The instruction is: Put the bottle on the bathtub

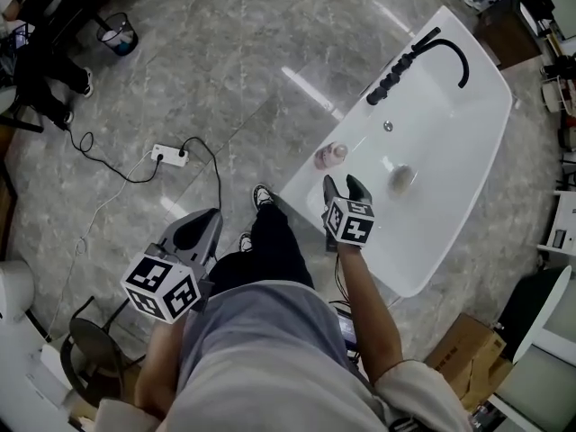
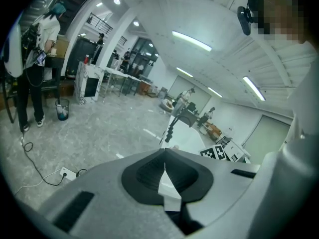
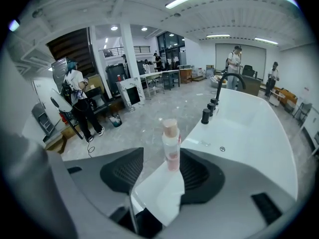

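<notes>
Had the bottle [image 1: 330, 156] standing upright on the bathtub's [image 1: 450, 151] near rim, with the right hand-held gripper [image 1: 346, 185] spread open and empty just behind it, likely to clear it untouched, and the left hand-held gripper [image 2: 164, 178] closed on nothing, held aside.

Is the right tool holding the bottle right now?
No, the bottle stands upright on the bathtub rim, ahead of the right tool's open jaws.
</notes>
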The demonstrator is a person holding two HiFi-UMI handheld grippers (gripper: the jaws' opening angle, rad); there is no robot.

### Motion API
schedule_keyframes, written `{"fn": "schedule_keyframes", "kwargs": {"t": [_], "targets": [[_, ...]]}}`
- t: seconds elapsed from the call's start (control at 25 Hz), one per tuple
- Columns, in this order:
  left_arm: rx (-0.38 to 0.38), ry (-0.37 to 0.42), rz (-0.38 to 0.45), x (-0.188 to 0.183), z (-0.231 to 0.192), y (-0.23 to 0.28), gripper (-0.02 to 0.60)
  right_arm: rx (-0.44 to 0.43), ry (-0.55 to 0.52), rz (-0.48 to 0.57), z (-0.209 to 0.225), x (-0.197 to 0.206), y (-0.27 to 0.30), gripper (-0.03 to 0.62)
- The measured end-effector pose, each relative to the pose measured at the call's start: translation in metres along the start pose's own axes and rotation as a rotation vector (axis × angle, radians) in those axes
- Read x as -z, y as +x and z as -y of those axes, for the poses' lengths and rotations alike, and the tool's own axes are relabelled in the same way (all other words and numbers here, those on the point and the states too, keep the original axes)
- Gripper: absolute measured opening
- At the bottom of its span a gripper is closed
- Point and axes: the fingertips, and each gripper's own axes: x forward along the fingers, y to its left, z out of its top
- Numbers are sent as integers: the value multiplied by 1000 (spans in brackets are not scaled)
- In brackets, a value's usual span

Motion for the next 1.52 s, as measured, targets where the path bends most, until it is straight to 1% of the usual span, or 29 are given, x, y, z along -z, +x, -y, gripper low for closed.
{"fn": "schedule_keyframes", "kwargs": {"t": [0.28,0.56,0.84,0.96,1.08,1.16,1.24,1.4,1.52], "targets": [[17,13,29,-1,5,-15,9,-55,-22,50,-18,-13,-41,192],[66,18,50,1,21,-23,9,-105,-13,84,-32,-27,-79,182],[93,29,88,0,34,-36,9,-154,-1,138,-45,-35,-124,150],[93,27,101,0,38,-43,9,-165,-2,161,-51,-39,-141,124],[81,17,114,2,36,-51,9,-177,3,173,-57,-40,-155,117],[68,15,134,1,36,-56,9,-198,4,170,-62,-38,-164,110],[66,12,149,3,38,-60,9,-227,7,159,-69,-33,-173,91],[79,6,130,14,48,-60,9,-263,-10,146,-81,-25,-196,51],[91,29,111,20,61,-57,9,-271,-40,155,-84,-24,-213,28]]}}
